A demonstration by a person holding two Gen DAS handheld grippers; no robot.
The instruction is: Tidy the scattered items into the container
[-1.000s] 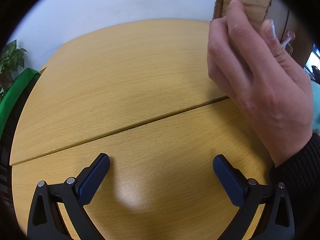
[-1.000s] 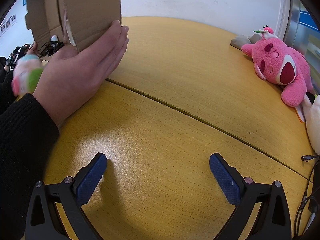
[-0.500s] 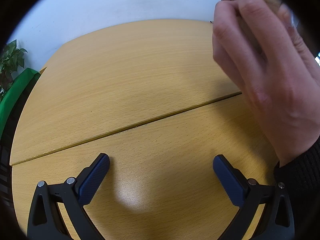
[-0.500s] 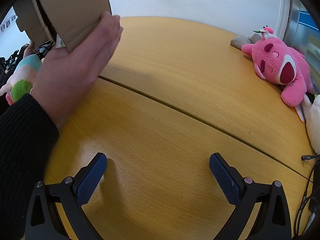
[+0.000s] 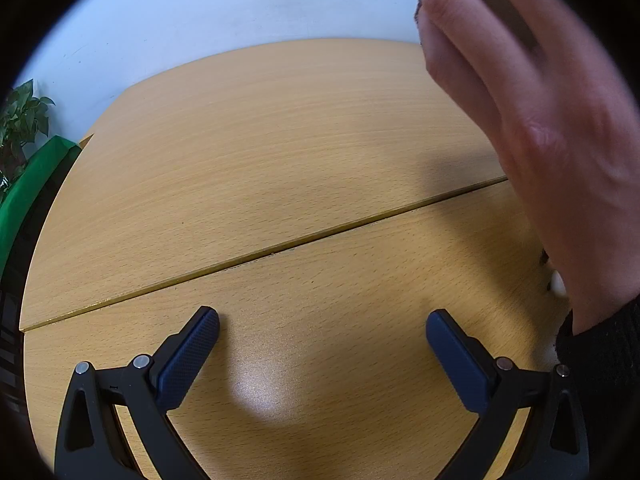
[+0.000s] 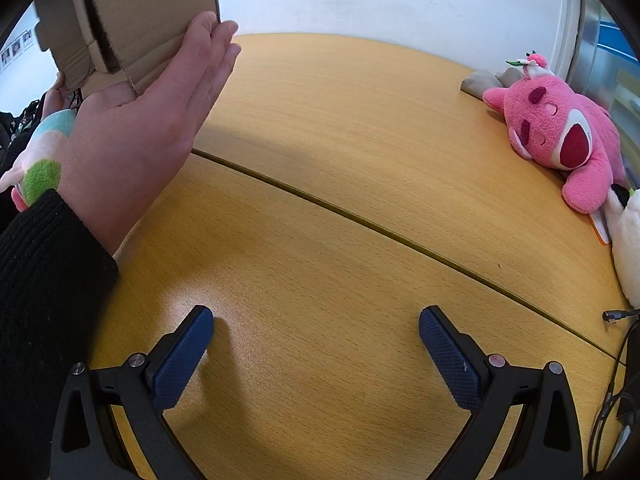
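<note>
Cardboard, plain brown, makes up the box (image 6: 132, 12), the container here: a bare hand (image 6: 148, 120) in a black sleeve holds it tipped up off the worktop (image 6: 320, 184) at the far left of the right wrist view. Since a second ago the box has been lifted and turned; in the left wrist view it was plain to see then, and now the hand (image 5: 540, 120) covers nearly all of it, blurred with motion, leaving only a dark sliver at the top right edge. Both claws sit where they were.

The left claw (image 5: 322, 340) rests low over the worktop (image 5: 260, 152) with its blue pads wide apart and nothing between them. The right claw (image 6: 316, 340) is likewise spread wide and holds nothing.

Only the right wrist view shows the toys: a pink plush (image 6: 556, 136) lying near the worktop's far right edge, a white plush (image 6: 628, 248) just beside it and cut by the frame, and a pastel plush with a green patch (image 6: 40, 160) behind the hand's wrist, partly hidden. Black cables (image 6: 620, 360) trail at the right edge. Only the left wrist view shows a potted plant (image 5: 20, 120) and a green panel (image 5: 28, 184) beyond the left rim
</note>
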